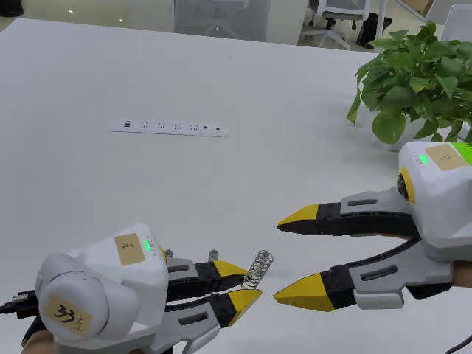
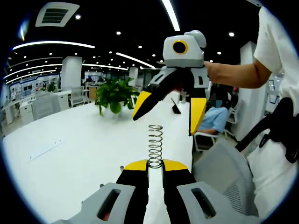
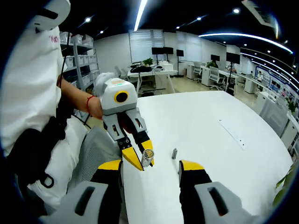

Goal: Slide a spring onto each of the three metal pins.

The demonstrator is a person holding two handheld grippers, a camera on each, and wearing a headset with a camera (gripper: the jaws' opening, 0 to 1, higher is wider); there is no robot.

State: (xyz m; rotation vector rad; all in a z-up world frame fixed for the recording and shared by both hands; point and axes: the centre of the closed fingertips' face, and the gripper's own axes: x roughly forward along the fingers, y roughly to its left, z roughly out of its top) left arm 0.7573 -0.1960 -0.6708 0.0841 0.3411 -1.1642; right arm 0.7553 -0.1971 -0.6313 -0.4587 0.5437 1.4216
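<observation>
My left gripper [image 1: 249, 282] is low at the front left, shut on a small coil spring [image 1: 258, 267] that sticks up past its yellow tips. In the left gripper view the spring [image 2: 155, 146] stands upright from the closed jaws [image 2: 155, 164]. My right gripper [image 1: 286, 258] faces it from the right, open and holding nothing, with its tips a short way from the spring. Two metal pins [image 1: 169, 254] [image 1: 213, 255] stand on the white table just behind the left gripper. In the right gripper view one pin [image 3: 174, 153] stands beside the held spring [image 3: 147, 157], above my open right jaws [image 3: 152, 165].
A white power strip [image 1: 169, 127] lies flat in the middle of the table [image 1: 88, 177]. A potted green plant [image 1: 417, 81] stands at the right edge. A grey chair [image 2: 219, 172] and a person's body are close to the table's near side.
</observation>
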